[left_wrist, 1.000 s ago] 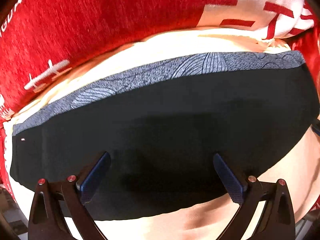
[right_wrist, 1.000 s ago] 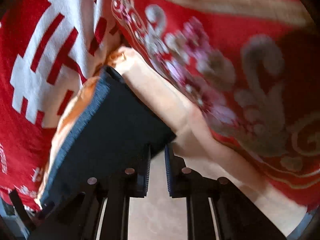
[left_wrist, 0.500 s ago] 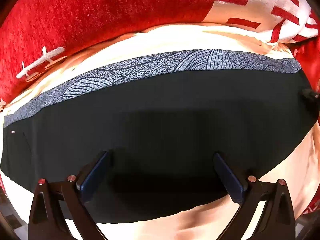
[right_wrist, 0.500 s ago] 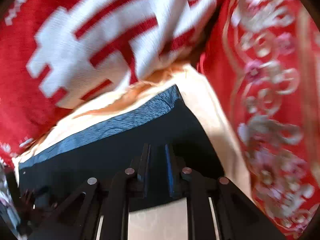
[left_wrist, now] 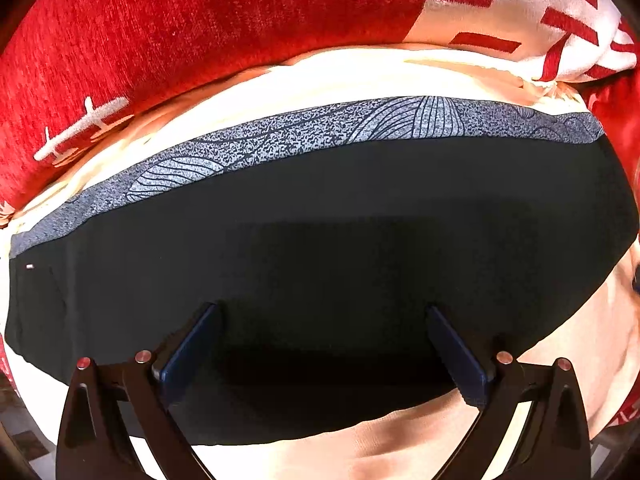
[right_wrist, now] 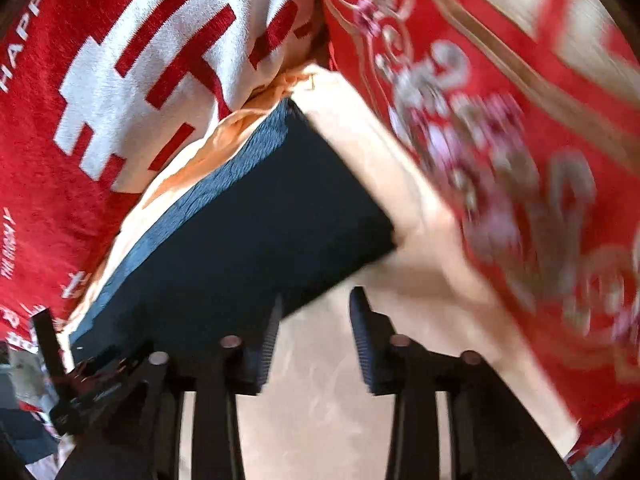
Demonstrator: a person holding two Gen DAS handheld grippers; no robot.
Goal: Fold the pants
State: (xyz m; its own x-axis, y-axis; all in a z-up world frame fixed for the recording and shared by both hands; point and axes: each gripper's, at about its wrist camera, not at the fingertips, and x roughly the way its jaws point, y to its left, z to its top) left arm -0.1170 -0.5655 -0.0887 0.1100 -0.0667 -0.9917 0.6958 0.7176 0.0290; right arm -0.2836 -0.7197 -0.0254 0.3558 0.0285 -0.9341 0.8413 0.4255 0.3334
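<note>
A red blanket with white lettering fills the far side of what I see, and a red patterned cover runs along my right; between them lies the cream sheet that carries everything. On that sheet the black pants lie flat as one wide, smooth panel with straight edges, the grey patterned band running along the far edge and a tiny white tag at the left end. Judging by that tidy rectangle, I think the main fold is already laid, and what remains is likely a last fold across or a little smoothing; I cannot tell how many layers lie underneath. My left gripper hangs straight over the near half of the pants, its fingers spread wide and gripping nothing, the cloth lying flat below them. My right gripper sits at the near right corner of the pants; its fingers have just been parting, and now only bare sheet shows in the gap between them, with the pants' edge just past the left finger, so I judge that corner let go. I see no containers here, nothing that holds anything.
</note>
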